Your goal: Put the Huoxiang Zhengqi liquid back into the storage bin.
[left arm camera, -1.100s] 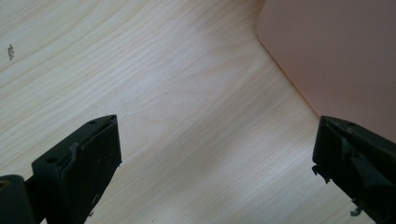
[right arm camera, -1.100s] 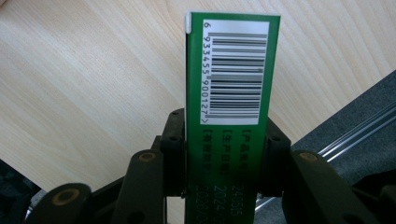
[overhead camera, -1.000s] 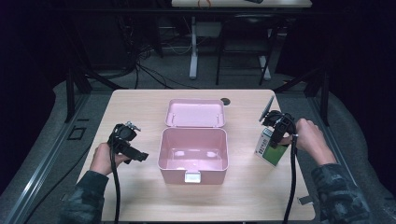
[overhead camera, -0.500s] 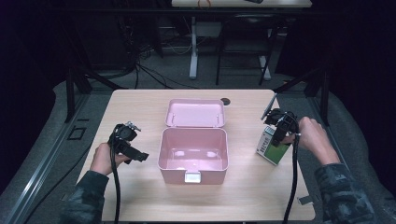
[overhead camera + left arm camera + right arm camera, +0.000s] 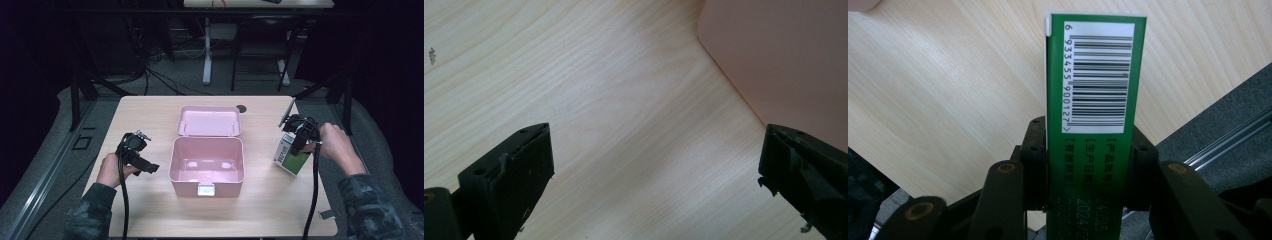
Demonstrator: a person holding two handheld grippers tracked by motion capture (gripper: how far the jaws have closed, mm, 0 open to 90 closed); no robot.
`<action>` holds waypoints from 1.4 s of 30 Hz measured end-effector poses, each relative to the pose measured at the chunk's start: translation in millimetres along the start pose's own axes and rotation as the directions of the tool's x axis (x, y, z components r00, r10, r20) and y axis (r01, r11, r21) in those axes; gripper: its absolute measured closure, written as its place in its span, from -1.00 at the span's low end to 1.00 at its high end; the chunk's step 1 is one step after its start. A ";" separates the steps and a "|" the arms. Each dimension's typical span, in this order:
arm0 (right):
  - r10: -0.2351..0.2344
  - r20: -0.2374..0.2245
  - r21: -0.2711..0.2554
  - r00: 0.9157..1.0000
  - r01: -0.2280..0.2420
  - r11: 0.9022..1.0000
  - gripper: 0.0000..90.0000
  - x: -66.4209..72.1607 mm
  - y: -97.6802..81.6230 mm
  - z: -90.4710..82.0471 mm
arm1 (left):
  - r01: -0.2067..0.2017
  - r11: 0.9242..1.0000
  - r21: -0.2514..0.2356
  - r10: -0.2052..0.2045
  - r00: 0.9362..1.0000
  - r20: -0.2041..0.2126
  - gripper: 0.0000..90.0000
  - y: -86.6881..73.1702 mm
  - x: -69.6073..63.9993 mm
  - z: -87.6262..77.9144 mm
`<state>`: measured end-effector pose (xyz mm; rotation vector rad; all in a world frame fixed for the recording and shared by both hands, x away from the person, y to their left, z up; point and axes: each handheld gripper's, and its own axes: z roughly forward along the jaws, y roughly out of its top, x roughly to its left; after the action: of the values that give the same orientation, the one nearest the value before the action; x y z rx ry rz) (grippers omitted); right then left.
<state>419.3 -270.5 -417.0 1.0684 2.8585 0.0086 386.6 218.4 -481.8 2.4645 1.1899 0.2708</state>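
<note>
A pink box (image 5: 186,184) stands open in the middle of the table, its lid (image 5: 209,121) tipped back behind it and its inside bare. My right gripper (image 5: 296,141) is to the right of the box, shut on a green carton (image 5: 292,160) that tilts just above the tabletop. In the right gripper view the carton (image 5: 1095,75) shows a white barcode panel, and the right gripper (image 5: 1088,167) has both pads pressed on its sides. My left gripper (image 5: 149,167) rests low to the left of the box. Its jaws stand wide apart with nothing between them (image 5: 659,175), and the box's pink wall (image 5: 784,55) lies just ahead.
The wooden table (image 5: 150,115) has a small dark round hole (image 5: 242,108) behind the lid. Cables trail from both grippers toward the front edge. Dark floor, table legs and wiring lie beyond the far edge.
</note>
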 end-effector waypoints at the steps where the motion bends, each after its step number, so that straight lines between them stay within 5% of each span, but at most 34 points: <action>1: 0.002 -0.001 -0.014 1.000 -0.002 1.000 0.39 0.5 -0.2 -0.2 | 0.000 1.000 0.000 0.000 1.000 0.000 -0.97 0.0 0.0 0.0; 42: -0.085 0.023 -0.042 0.996 0.086 0.995 0.39 19.0 9.0 -44.8 | -0.005 1.000 0.008 0.005 1.000 0.008 -0.97 0.2 -0.3 2.4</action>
<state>407.0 -250.1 -373.6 0.9322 2.8682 0.0528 387.3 217.4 -483.9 2.4738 1.1837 0.2583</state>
